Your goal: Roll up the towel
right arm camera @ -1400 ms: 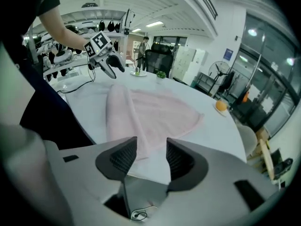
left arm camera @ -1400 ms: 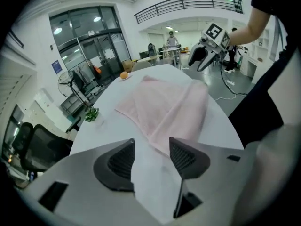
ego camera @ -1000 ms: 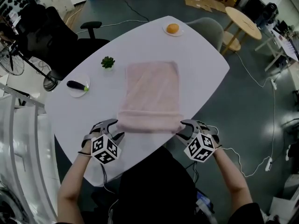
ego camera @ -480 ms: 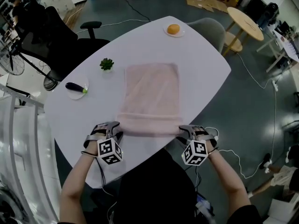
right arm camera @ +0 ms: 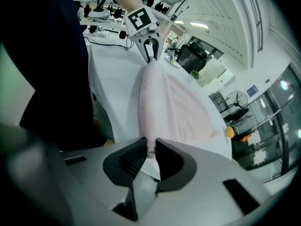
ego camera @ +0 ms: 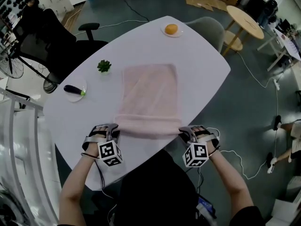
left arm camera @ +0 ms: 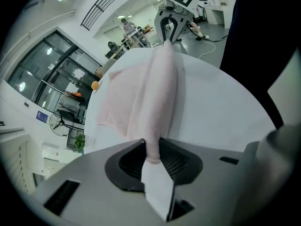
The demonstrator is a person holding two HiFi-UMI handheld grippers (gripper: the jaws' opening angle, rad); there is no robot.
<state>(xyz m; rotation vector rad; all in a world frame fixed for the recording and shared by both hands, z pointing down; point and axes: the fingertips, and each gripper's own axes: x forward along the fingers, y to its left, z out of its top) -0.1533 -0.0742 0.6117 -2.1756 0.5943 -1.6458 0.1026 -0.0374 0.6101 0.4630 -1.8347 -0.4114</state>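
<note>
We have the left gripper (ego camera: 114, 132) and the right gripper (ego camera: 183, 134) each at one end of the rolled near edge of the towel (ego camera: 149, 98). Both pairs of jaws have just been closing and now stand narrowly apart with pink cloth pinched between the pads. The towel lies on the white tabletop (ego camera: 202, 74). Its near end is bunched into a low roll close to the edge by us, and the rest is spread flat away from us. The main risk, as we judge it, is that each grip sits at the very tip of the roll. If the pads catch only the outer layers, the core could slide out and the roll would slacken. If one hand leads the other, the roll would skew into a cone and wander off the flat part. With the roll so near the tabletop's edge, a pull toward us could drag it over. From the head view the jaw tips are hidden under the marker cubes and our hands. No view shows how many turns the roll has, or how deep the cloth reaches into either gripper.
</note>
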